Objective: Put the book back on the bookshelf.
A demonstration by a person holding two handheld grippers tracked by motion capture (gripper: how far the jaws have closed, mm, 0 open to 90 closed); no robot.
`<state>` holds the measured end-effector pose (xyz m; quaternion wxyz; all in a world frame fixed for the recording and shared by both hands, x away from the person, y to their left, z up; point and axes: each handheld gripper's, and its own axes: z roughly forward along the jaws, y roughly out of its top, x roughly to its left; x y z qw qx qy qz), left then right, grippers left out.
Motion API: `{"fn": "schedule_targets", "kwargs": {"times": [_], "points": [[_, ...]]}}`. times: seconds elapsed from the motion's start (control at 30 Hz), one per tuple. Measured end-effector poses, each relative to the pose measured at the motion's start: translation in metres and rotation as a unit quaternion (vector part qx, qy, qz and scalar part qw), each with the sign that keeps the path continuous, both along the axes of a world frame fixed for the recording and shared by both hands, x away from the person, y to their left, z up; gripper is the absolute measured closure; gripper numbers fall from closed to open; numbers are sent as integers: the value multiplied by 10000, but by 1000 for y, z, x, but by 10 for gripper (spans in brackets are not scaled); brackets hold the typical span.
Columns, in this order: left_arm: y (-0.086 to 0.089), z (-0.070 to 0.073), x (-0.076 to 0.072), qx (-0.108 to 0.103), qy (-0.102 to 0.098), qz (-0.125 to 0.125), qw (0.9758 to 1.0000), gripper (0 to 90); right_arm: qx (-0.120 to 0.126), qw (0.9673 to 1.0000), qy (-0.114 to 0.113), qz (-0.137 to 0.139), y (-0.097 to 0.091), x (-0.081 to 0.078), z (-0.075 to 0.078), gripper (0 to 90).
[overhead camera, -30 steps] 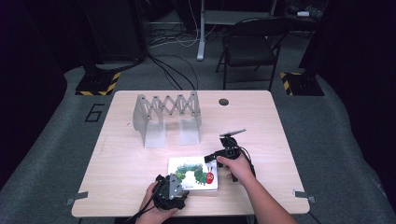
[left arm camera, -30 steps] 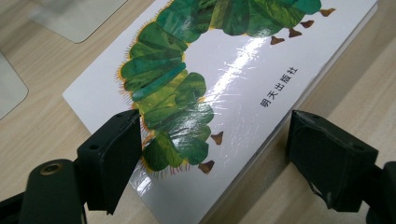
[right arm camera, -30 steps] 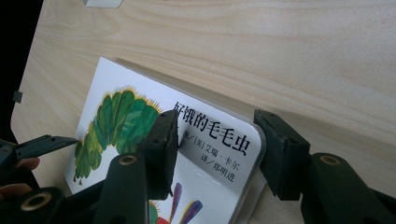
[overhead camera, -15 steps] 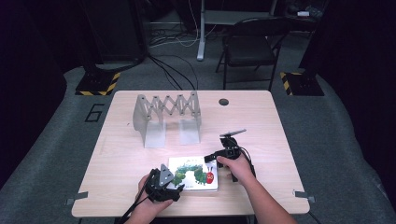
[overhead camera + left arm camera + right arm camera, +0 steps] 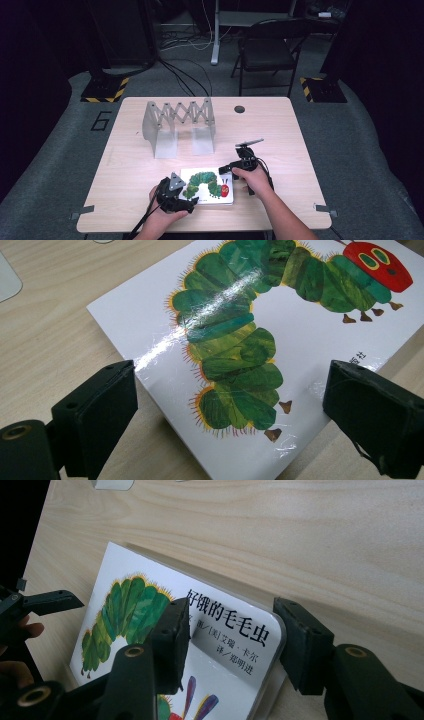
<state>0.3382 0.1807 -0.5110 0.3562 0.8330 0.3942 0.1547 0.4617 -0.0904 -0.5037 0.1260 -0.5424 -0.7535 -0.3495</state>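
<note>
The glossy white caterpillar picture book, stiff, light and slippery, lies flat before the grey accordion rack; the left gripper, its jaws just opened wide, straddles a corner without pressing, while the right gripper brackets the opposite corner, contact unclear, so thin edges suit gripping best.

We see a book with a shiny, smooth cover; light glints off its green caterpillar picture. The cover looks like stiff, coated card. The worktop is pale wood with fine lines of grain, smooth and matt. The left hand-held gripper and the right hand-held gripper have dull black pads that look like plastic or rubber. The folding rack looks like grey matt metal.
</note>
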Motion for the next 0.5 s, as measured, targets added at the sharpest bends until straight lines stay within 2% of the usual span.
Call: {"fn": "schedule_targets", "kwargs": {"times": [0.07, 0.13, 0.23, 0.3, 0.47, 0.5], "points": [[1, 0, 1, 57, 25, -27, 10000, 63, -4, 10000, -12, 1, 0, 0, 0, 495], [0, -2, 3, -24, 80, 63, 9999, 28, -9, 10000, -35, 10, 0, 0, 0, 495], [2, -3, 5, -39, 159, 32, 9999, 18, 21, 10000, -52, -24, 0, 0, -1, 495], [3, -5, 7, -120, 257, 50, 9996, 8, 29, 10000, -39, -39, -1, -1, -1, 500], [4, -7, 8, -217, 313, 82, 9992, 0, -18, 10000, -81, -22, -2, -1, 0, 530], [4, -7, 8, -180, 324, 45, 9993, 0, -31, 10000, -80, -16, -2, -2, 0, 531]]}}
